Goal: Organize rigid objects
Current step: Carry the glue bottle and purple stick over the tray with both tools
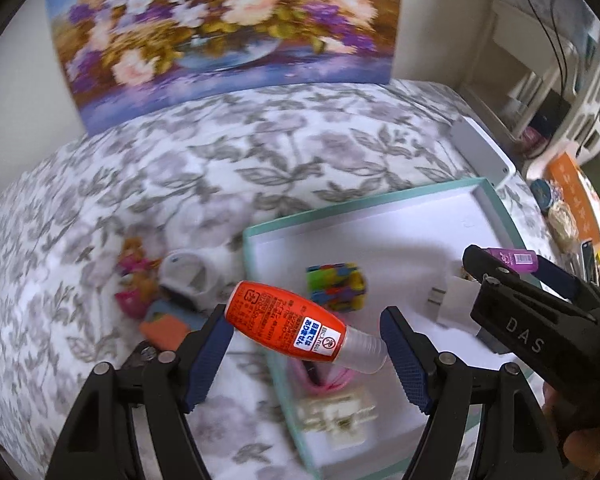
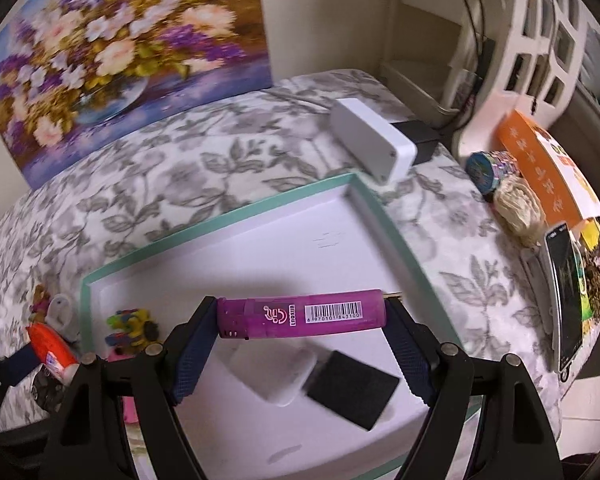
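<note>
Purple lighter (image 2: 302, 314) spans right tool (image 2: 300, 344) fingertip to fingertip

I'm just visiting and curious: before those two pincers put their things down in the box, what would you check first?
1. Right gripper holds purple lighter endwise between both fingers: ok.
2. Left gripper holds orange bottle: cannot tell, its clear cap seems short of the right finger.
3. Bare floor in teal-rimmed box: ok.
4. Grippers apart from each other: ok.
5. Items still outside the box, like the white case: not ok.
</note>
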`<action>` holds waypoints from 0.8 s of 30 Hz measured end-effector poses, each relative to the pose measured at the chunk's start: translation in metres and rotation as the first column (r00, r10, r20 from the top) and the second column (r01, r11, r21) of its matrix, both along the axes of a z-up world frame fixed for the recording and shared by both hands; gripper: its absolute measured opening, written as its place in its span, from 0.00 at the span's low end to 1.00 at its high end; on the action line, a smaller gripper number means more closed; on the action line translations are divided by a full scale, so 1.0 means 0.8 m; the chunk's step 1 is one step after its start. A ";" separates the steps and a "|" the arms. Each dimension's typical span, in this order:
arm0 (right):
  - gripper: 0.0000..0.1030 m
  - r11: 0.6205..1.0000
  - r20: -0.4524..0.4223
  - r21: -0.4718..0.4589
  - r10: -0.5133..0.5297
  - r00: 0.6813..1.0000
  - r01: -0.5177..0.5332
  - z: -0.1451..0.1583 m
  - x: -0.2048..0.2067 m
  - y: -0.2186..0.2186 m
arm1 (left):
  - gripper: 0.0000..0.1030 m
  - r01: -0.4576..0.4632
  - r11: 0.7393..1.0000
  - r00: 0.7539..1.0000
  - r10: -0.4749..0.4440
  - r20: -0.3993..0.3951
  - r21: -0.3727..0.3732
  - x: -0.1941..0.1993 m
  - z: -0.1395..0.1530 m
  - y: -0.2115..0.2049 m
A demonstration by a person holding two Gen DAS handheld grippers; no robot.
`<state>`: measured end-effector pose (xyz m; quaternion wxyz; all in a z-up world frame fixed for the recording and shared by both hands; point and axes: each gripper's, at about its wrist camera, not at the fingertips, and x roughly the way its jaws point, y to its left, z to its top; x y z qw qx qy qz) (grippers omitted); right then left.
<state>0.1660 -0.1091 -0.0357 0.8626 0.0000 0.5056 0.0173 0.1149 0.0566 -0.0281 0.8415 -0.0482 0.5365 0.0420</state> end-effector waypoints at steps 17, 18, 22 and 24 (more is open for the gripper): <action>0.80 1.000 -0.024 0.005 -0.004 1.000 0.004 -0.012 0.004 -0.012 | 0.76 0.054 0.998 0.997 -0.052 -0.060 0.040 0.019 -0.042 -0.049; 0.80 1.000 -0.024 0.005 -0.002 1.000 0.002 -0.011 0.004 -0.012 | 0.76 0.054 0.998 0.997 -0.052 -0.059 0.039 0.018 -0.042 -0.049; 0.80 1.000 -0.026 0.001 0.006 1.000 -0.006 -0.011 0.003 -0.010 | 0.76 0.051 0.998 0.997 -0.049 -0.059 0.038 0.015 -0.044 -0.048; 0.80 1.000 -0.028 -0.003 0.011 1.000 -0.011 -0.012 0.002 -0.009 | 0.76 0.048 0.998 0.997 -0.046 -0.058 0.035 0.014 -0.044 -0.047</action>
